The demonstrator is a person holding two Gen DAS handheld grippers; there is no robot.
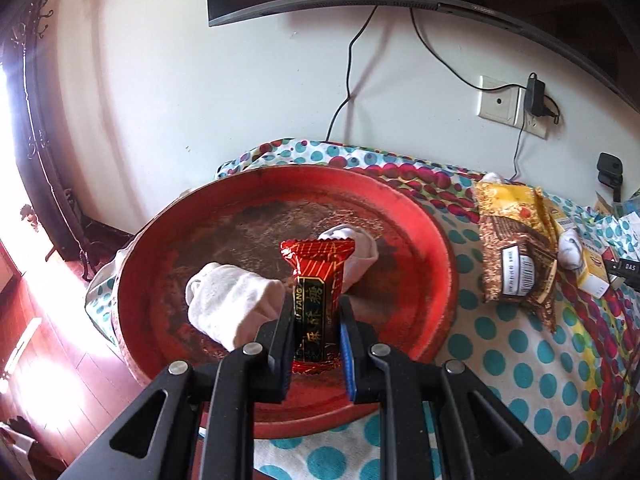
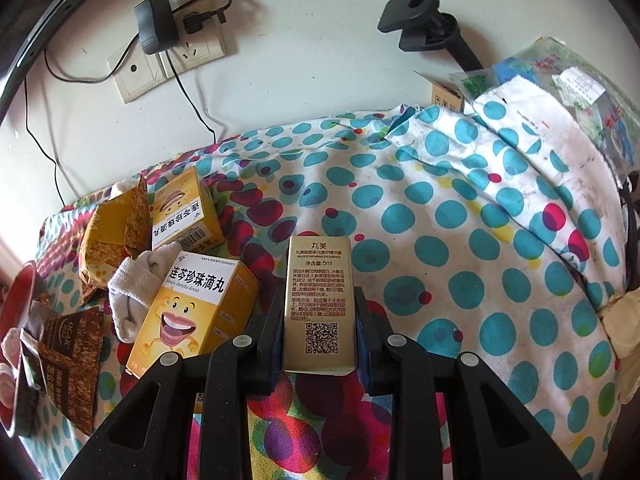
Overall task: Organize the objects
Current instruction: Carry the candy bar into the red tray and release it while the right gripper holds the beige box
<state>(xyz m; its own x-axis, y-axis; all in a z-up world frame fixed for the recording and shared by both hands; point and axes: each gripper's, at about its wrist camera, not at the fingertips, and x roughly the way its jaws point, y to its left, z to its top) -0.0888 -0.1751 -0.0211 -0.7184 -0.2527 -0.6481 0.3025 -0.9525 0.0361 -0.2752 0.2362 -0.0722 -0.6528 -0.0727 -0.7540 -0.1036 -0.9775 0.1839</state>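
My left gripper (image 1: 316, 304) is shut on a red candy packet (image 1: 316, 284), held upright above the round red tray (image 1: 420, 224). Two rolled white socks lie in the tray: one (image 1: 228, 304) just left of the packet, one (image 1: 356, 252) behind it. My right gripper (image 2: 318, 296) is shut on a slim gold box (image 2: 318, 304) with a QR code, held over the polka-dot cloth (image 2: 460, 248). Left of it lie two yellow medicine boxes (image 2: 196, 304) (image 2: 184, 212), a white sock (image 2: 132, 296) and brown snack packets (image 2: 68, 348).
The red tray overhangs the table's left edge, with wooden floor (image 1: 60, 352) below. Snack packets (image 1: 516, 240), a sock (image 1: 570, 248) and a yellow box (image 1: 592, 276) lie right of the tray. Wall sockets and cables (image 2: 168, 52), a black clamp mount (image 2: 424, 20) and a bagged pile (image 2: 560, 92) stand behind.
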